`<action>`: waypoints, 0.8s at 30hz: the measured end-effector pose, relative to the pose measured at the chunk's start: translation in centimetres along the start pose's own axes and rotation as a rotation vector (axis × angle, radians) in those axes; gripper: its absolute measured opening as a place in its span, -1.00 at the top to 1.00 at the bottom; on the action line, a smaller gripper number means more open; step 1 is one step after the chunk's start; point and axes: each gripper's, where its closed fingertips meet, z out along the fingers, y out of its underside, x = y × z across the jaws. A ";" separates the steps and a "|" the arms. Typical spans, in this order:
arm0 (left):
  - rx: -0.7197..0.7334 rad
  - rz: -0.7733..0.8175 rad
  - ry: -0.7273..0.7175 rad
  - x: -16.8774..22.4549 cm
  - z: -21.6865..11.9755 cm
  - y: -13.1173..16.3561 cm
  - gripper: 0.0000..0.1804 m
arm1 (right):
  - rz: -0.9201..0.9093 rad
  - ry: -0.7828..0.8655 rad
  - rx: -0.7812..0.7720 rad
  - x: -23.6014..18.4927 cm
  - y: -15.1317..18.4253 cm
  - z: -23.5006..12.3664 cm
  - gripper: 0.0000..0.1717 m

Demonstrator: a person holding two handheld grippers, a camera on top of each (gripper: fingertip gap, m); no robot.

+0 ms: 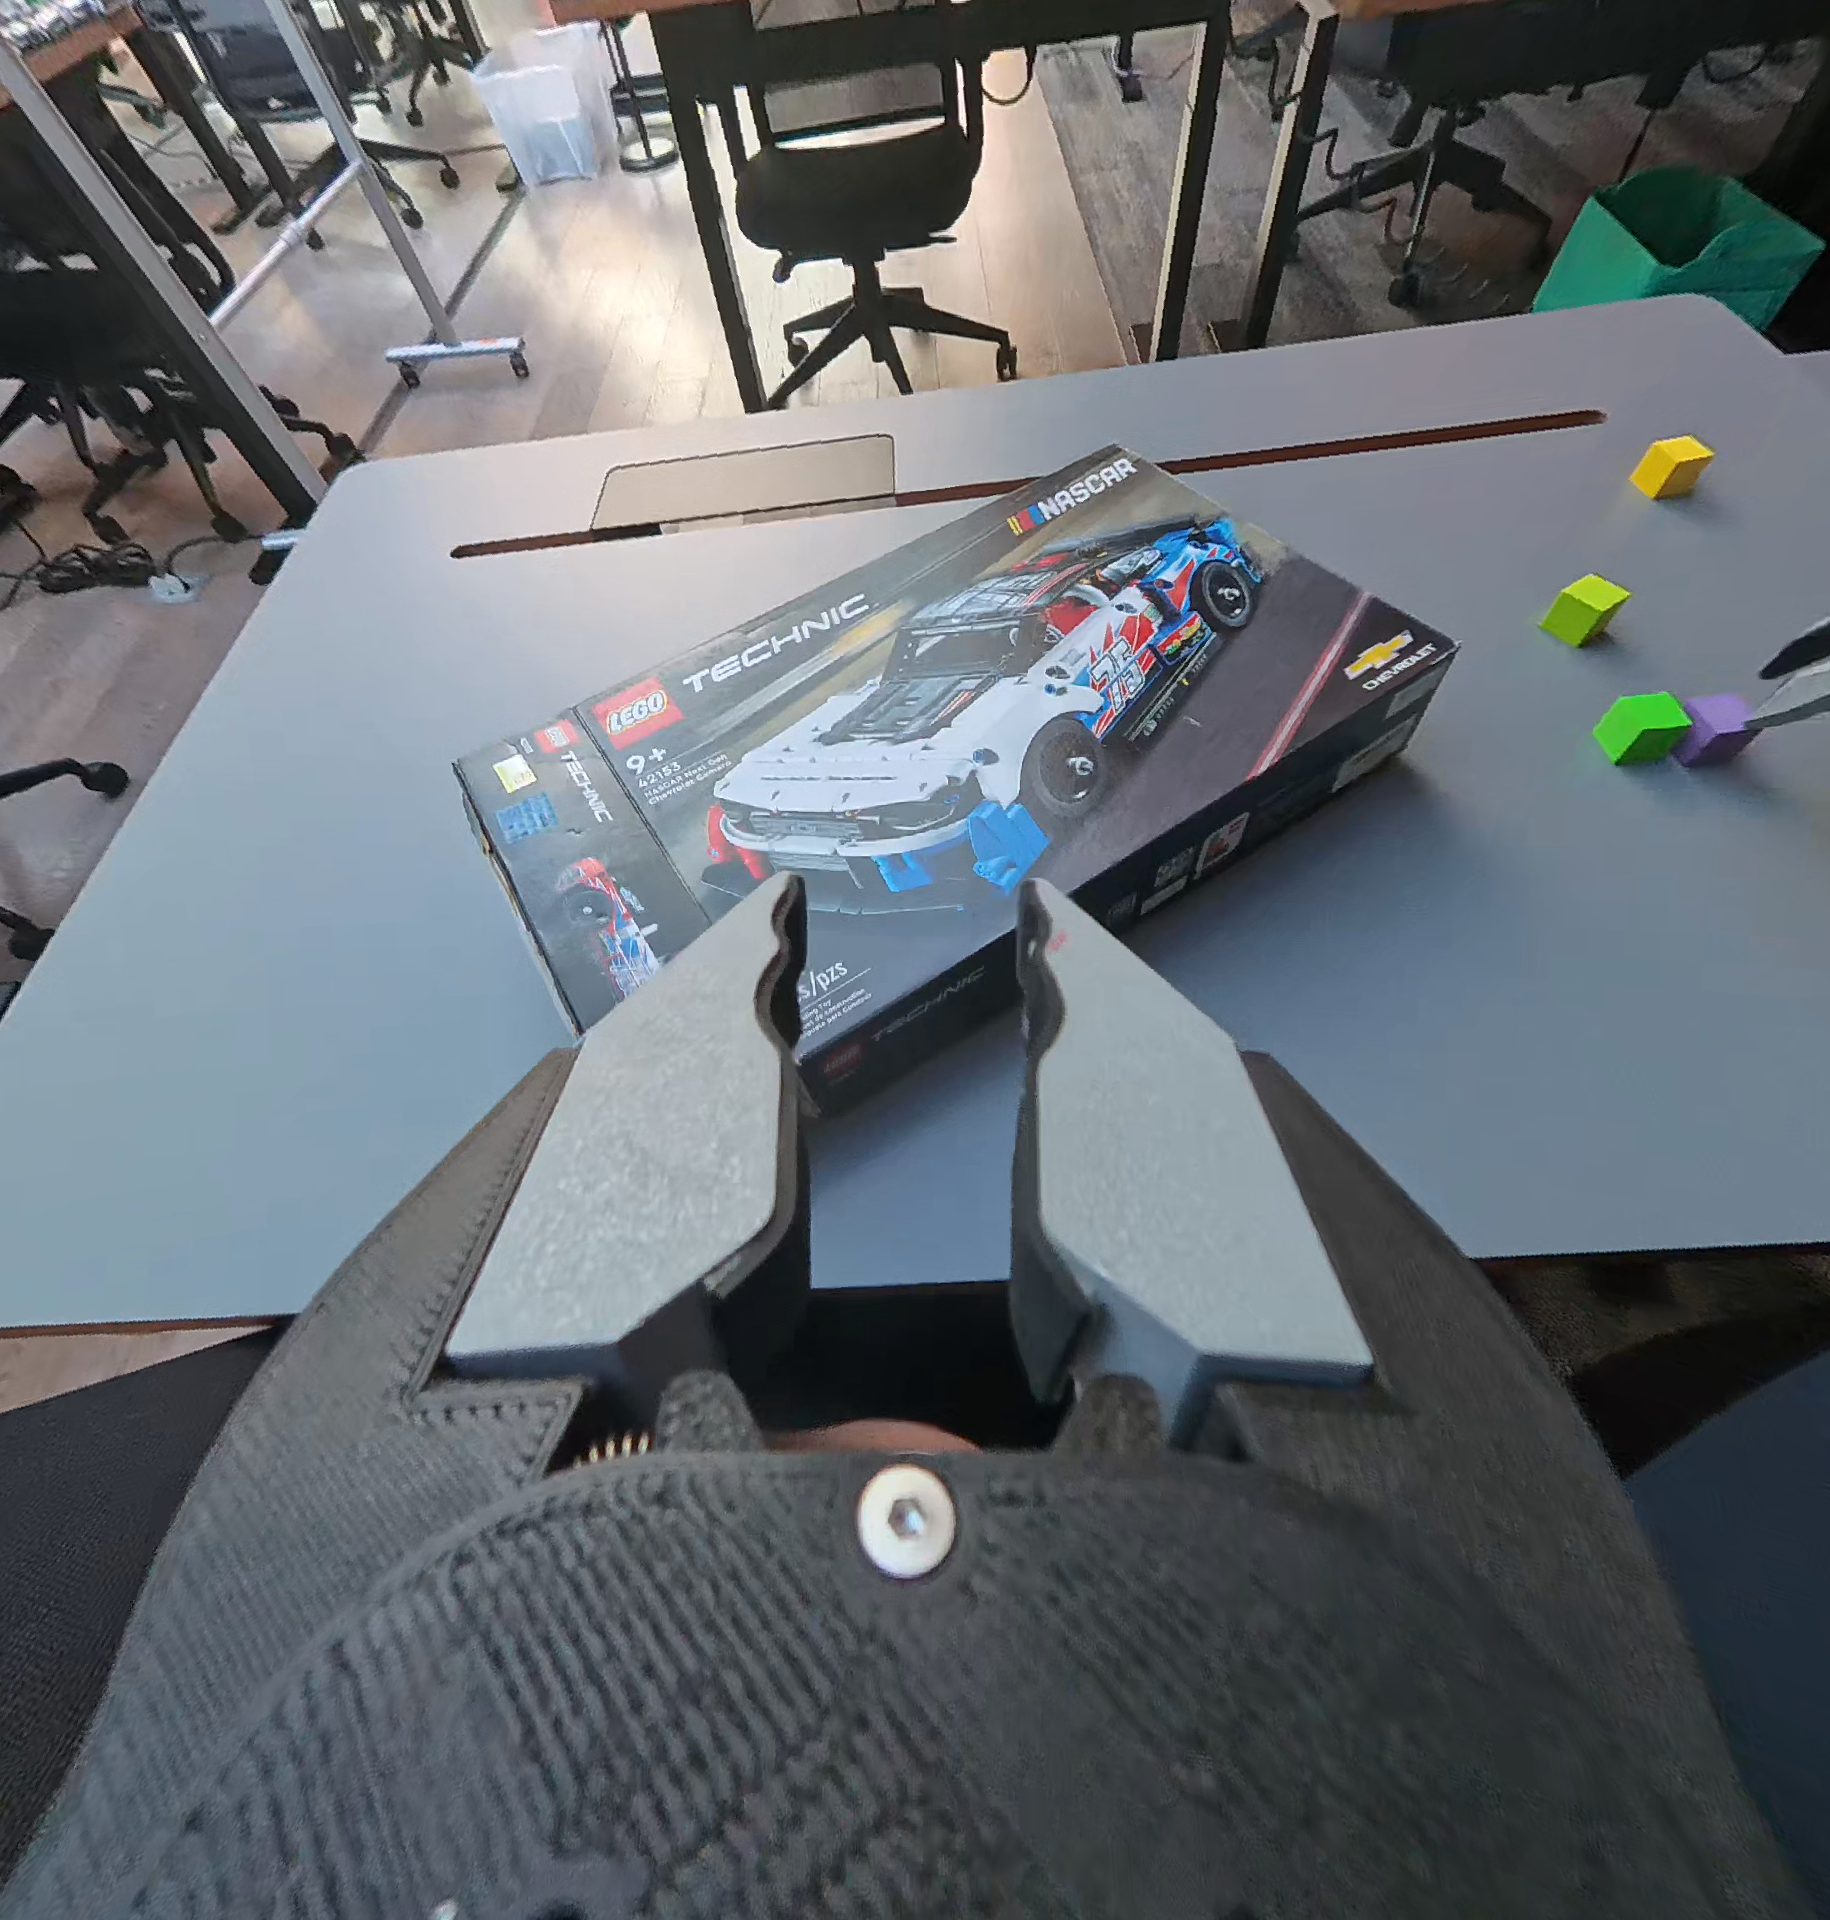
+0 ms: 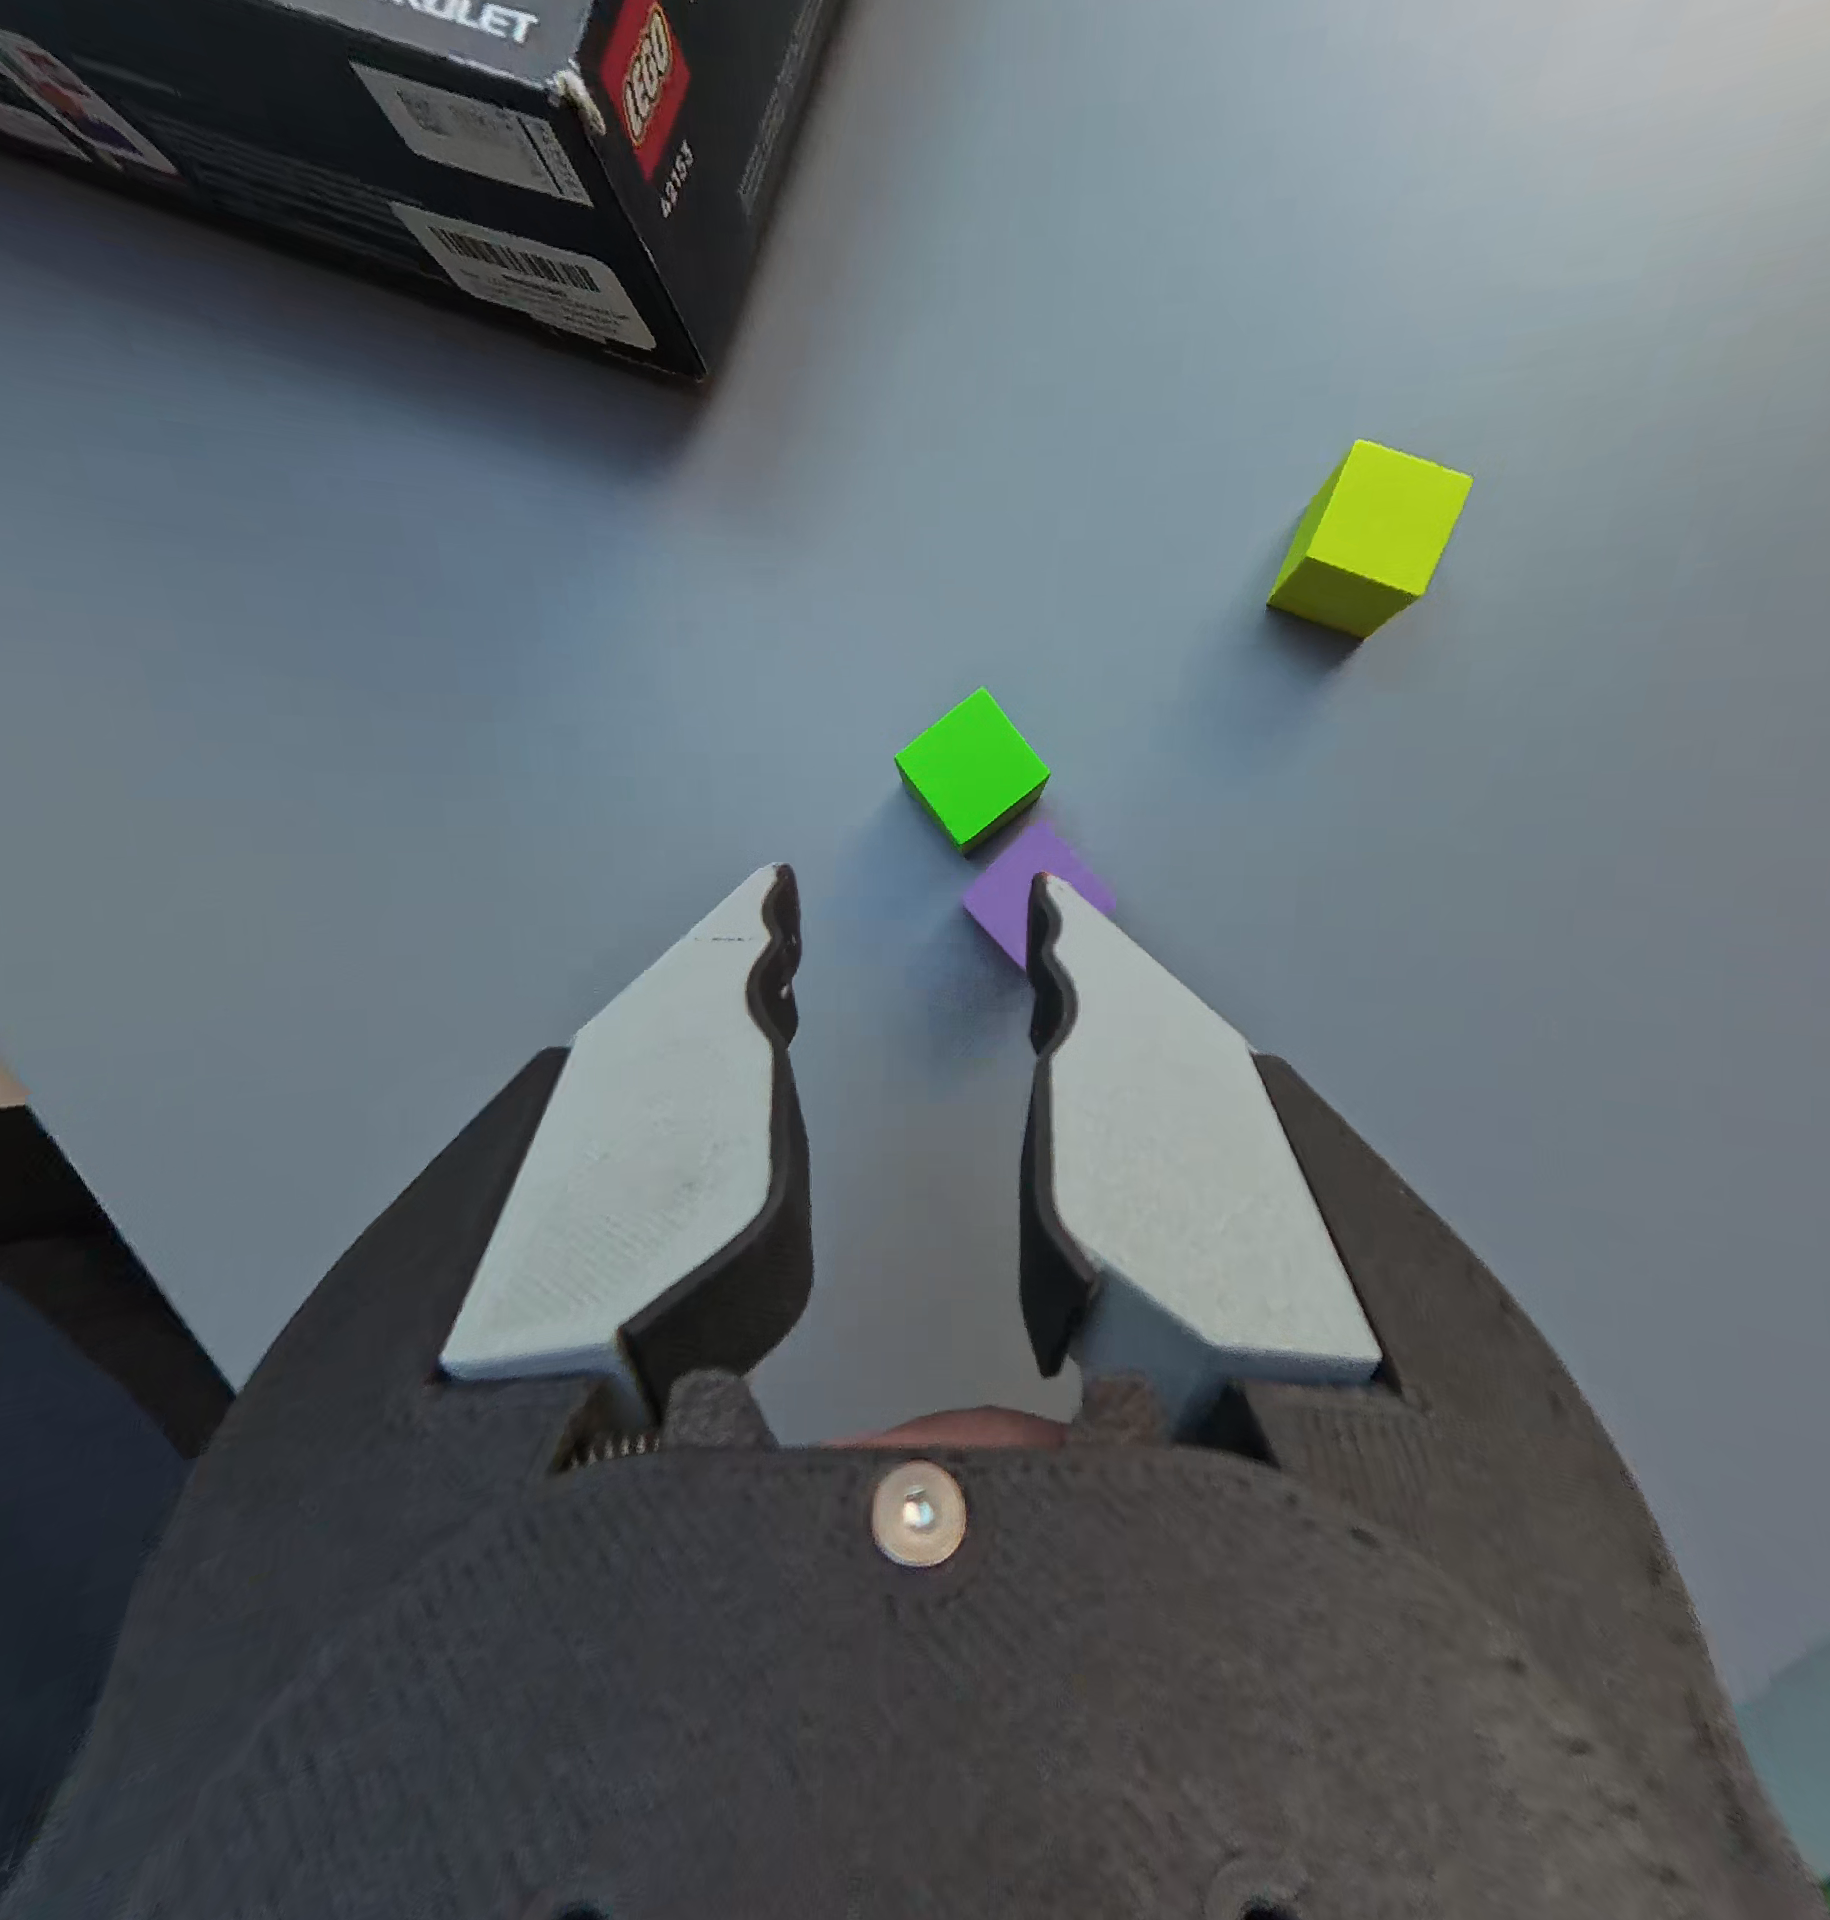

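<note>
My left gripper (image 1: 906,904) is open and empty, just above the near edge of a dark toy-car box (image 1: 994,675) that lies flat on the grey table (image 1: 267,935). My right gripper (image 2: 911,883) is open and empty, low over the table. Its right fingertip (image 2: 1044,899) overlaps a small purple cube (image 2: 999,894), which lies beside that finger and not between the two. A green cube (image 2: 973,769) touches the purple one on its far side. In the left wrist view the right gripper (image 1: 1825,665) reaches in from the right edge to the purple cube (image 1: 1714,727) and green cube (image 1: 1638,727).
A lime cube (image 2: 1373,535) (image 1: 1584,610) and a yellow cube (image 1: 1671,468) lie farther back on the right. The box's corner (image 2: 423,156) is to the upper left of the right gripper. A long slot (image 1: 1306,457) runs along the table's back. Office chairs (image 1: 859,177) and a green bag (image 1: 1680,244) stand beyond. There is about 50 cm between the tips of the two grippers.
</note>
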 end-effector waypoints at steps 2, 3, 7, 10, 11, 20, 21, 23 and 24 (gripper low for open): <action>0.012 0.008 0.007 0.3 0.1 -0.3 0.59 | -0.051 0.018 -0.032 0.4 -0.3 0.9 0.56; 0.002 0.011 0.008 0.4 0.2 -0.2 0.59 | -0.070 0.012 -0.040 0.5 -0.5 1.4 0.58; -0.001 0.006 0.005 0.9 -0.3 -0.3 0.57 | -0.084 0.009 -0.088 1.2 -0.4 3.5 0.62; -0.009 -0.007 0.010 1.3 -1.6 -0.5 0.55 | -0.045 -0.039 -0.096 0.2 -0.8 4.1 0.72; -0.021 0.000 0.007 1.3 -2.1 -0.2 0.54 | -0.042 -0.063 -0.107 -0.5 -0.5 4.2 0.78; -0.050 0.093 -0.053 0.5 -4.7 1.2 0.54 | -0.099 -0.140 -0.074 -5.9 0.7 3.0 0.78; -0.061 0.110 -0.056 0.4 -4.4 1.5 0.54 | -0.087 -0.133 -0.058 -5.7 0.4 2.9 0.77; -0.089 0.149 -0.052 0.3 -3.5 2.3 0.55 | -0.055 -0.128 -0.008 -5.2 -0.6 2.6 0.71; -0.105 0.153 -0.040 0.4 -3.3 2.6 0.54 | -0.028 -0.125 0.020 -4.8 -1.2 2.4 0.71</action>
